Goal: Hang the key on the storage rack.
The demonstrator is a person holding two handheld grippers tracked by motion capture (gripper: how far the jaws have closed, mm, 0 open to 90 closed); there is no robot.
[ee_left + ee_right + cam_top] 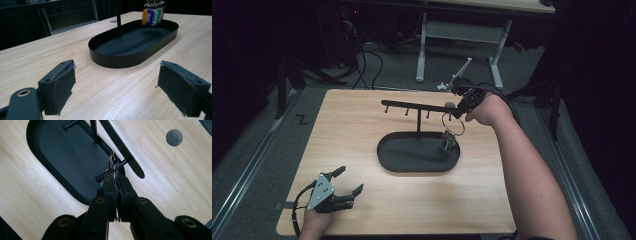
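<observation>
A dim room with grey carpet and a white-framed desk at the back is seen around a light wooden worktop [362, 210]. Near the worktop's middle an oval black tray [418, 156] is set, and it is taken here as the landmark. From the tray's middle a thin post rises and carries a black hook bar [412, 105], held level above the tray and reaching past its right end. At that right end the right gripper [455, 111] is held over the tray, its fingers [110, 195] pressed tightly together on a metal key ring [453, 123]. The ring is seen at the tip of the bar, beside one of its pegs; whether it is already hooked cannot be told. Below the ring a bunch of coloured key tags [152, 15] hangs just above the tray's right end. The left gripper [346, 181] is rested on the worktop well in front and to the left of the tray, its fingers [60, 85] spread wide with nothing between them.
</observation>
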